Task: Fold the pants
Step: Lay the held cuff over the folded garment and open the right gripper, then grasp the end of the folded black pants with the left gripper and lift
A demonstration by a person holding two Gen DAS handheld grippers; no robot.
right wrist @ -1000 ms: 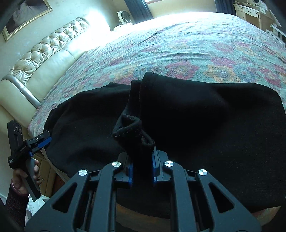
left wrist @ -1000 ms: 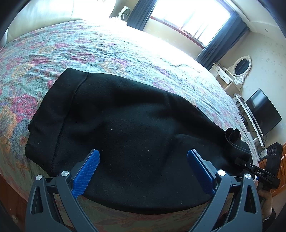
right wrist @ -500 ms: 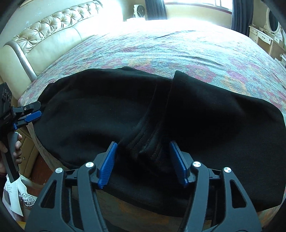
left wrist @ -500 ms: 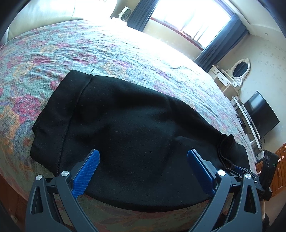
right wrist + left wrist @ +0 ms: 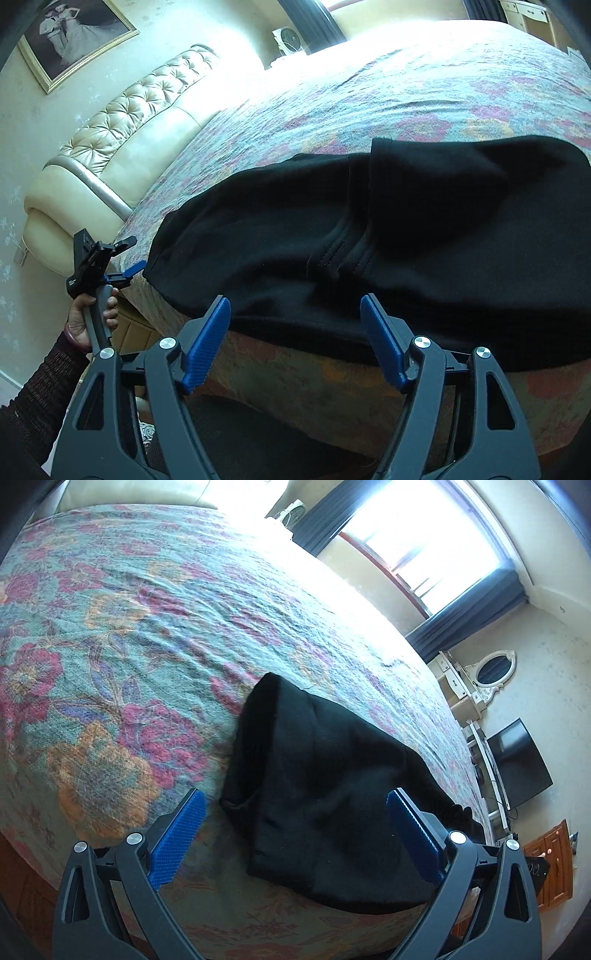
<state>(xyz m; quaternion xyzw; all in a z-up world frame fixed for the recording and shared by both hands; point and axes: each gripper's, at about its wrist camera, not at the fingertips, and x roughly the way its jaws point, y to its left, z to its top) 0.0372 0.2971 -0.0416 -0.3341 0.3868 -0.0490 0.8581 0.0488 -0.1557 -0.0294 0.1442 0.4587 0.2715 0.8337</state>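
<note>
The black pants (image 5: 424, 236) lie folded on the flowered bedspread (image 5: 424, 96) near the bed's front edge, the ribbed waistband (image 5: 351, 251) showing across the middle. In the left wrist view the pants (image 5: 325, 801) lie ahead and to the right. My left gripper (image 5: 295, 838) is open and empty, just off the pants' left end; it also shows in the right wrist view (image 5: 110, 266), held by a hand. My right gripper (image 5: 295, 343) is open and empty, a little back from the bed's front edge.
A tufted cream headboard (image 5: 122, 147) runs along the left of the bed. A window with dark curtains (image 5: 424, 554), a white dresser with an oval mirror (image 5: 487, 672), a dark TV screen (image 5: 521, 764) and a wooden cabinet (image 5: 554, 864) stand to the right.
My right gripper has opened, let go of the waistband and pulled back off the bed. My left gripper has moved left, so the pants now lie toward its right.
</note>
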